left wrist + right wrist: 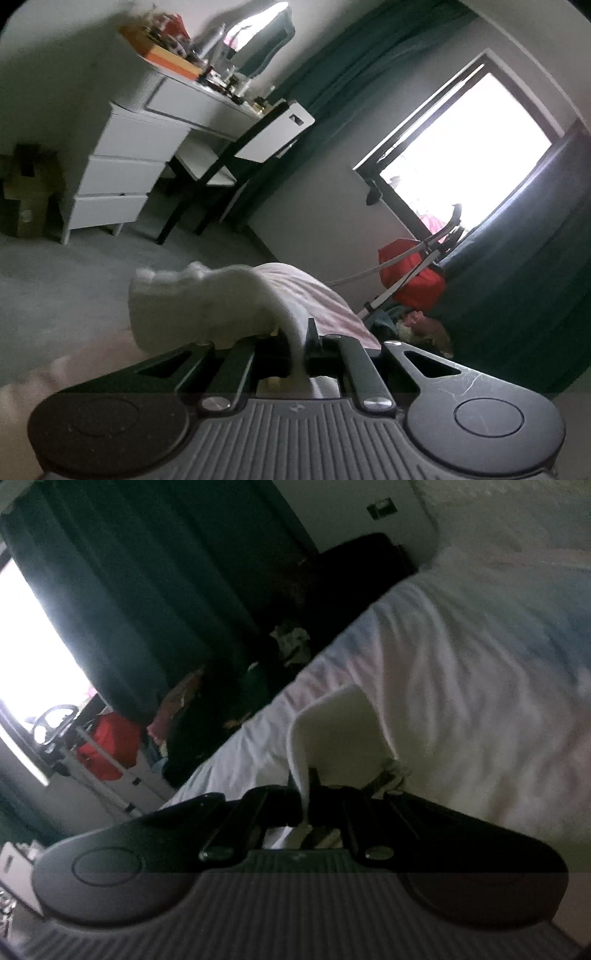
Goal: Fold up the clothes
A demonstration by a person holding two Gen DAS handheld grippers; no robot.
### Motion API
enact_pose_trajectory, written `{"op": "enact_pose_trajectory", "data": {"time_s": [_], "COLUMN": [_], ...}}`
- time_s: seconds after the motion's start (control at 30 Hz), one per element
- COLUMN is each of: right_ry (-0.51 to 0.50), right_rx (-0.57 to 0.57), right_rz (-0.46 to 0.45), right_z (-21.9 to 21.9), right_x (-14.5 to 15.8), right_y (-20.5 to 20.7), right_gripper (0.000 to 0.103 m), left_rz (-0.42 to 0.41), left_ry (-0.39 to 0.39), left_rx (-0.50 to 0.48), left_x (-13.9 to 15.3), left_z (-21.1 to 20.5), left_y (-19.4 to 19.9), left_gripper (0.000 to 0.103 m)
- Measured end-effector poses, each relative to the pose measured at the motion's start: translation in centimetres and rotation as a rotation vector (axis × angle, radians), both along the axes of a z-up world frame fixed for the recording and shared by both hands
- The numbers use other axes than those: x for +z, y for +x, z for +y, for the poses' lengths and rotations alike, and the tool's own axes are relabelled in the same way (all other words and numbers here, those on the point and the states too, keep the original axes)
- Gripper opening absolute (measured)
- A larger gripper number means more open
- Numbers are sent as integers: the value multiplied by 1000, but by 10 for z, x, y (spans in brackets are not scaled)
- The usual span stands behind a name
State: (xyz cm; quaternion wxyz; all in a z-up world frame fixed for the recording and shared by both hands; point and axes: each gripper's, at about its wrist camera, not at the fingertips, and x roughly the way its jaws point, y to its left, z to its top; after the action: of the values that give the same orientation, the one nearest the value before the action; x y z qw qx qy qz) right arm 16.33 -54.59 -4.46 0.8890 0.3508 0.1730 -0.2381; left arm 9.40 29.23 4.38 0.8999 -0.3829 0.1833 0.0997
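Observation:
My left gripper is shut on a white knitted garment. The cloth bunches up over the fingers and hides the tips; a pink striped cloth lies just behind it. My right gripper is shut on a white piece of the garment, which stands up in a fold above the jaws. It is held over the white bed sheet. Both views are tilted and blurred.
A white chest of drawers with clutter on top and a black-framed chair stand across the grey carpet. A bright window, dark green curtains and a red bag on a frame are beside the bed.

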Motion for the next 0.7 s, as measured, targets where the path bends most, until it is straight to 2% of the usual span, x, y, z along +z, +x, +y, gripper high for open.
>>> {"op": "enact_pose_trajectory", "data": {"time_s": [0.1, 0.2, 0.3, 0.43, 0.53, 0.6, 0.63, 0.7], "right_ry": [-36, -80, -104, -143, -187, -215, -188, -125], "right_rx": [-18, -17, -19, 0, 26, 53, 75, 120], "right_rz": [21, 68, 144, 230, 260, 261, 241, 196], "right_z": [2, 4, 4, 4, 5, 7, 4, -2], "right_x": [-3, -17, -41, -87, -113, -126, -129, -133], "right_y": [59, 125, 190, 248, 269, 275, 272, 266], "right_gripper": [5, 5, 6, 6, 7, 12, 16, 38], "left_rz": [43, 99, 180, 291, 365, 385, 379, 368], "left_ry": [5, 74, 114, 143, 189, 208, 211, 217], "left_rx": [8, -3, -2, 7, 0, -4, -5, -7], "left_x": [-2, -12, -37, -76, -102, -113, -116, -122], "left_z": [-3, -11, -19, -27, -33, -34, -34, -32], "left_y": [67, 139, 211, 280, 314, 325, 324, 321], "left_gripper": [6, 7, 7, 7, 9, 13, 15, 17]}}
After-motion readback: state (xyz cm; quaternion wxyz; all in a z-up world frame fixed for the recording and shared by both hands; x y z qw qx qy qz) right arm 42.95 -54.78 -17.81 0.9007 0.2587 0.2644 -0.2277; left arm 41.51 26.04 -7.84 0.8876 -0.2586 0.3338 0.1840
